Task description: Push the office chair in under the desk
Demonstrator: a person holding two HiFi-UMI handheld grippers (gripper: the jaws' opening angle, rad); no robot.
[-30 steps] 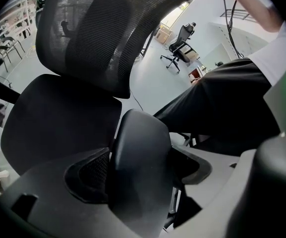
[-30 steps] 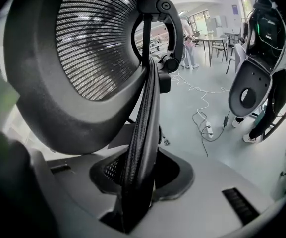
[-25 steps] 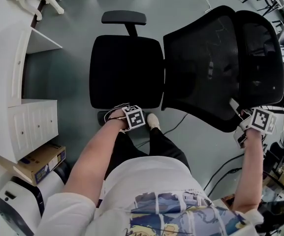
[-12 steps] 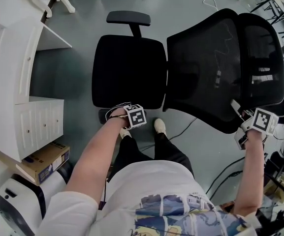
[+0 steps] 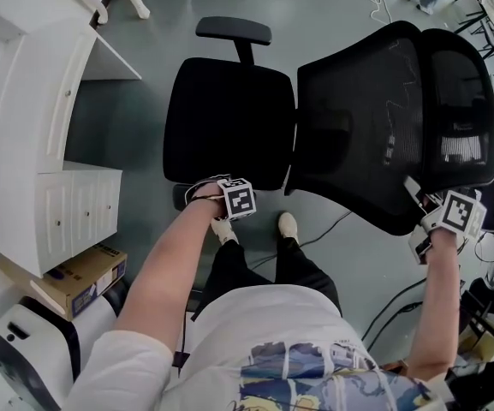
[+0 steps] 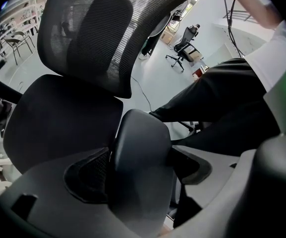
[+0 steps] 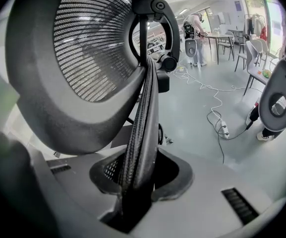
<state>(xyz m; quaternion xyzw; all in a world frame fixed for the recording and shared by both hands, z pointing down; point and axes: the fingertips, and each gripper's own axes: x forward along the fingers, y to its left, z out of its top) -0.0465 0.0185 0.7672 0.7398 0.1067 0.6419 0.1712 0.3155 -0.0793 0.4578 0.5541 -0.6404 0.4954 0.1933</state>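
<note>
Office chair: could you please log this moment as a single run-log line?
left gripper: shut on near armrest | right gripper: shut on backrest edge | office chair: apart from white desk, not yet under it

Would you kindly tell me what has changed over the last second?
The office chair has rolled a little closer to the white desk at the picture's left, and the person's feet have stepped after it. Unchanged: the left gripper stays clamped on the near armrest, the right gripper on the rim of the backrest.
</note>
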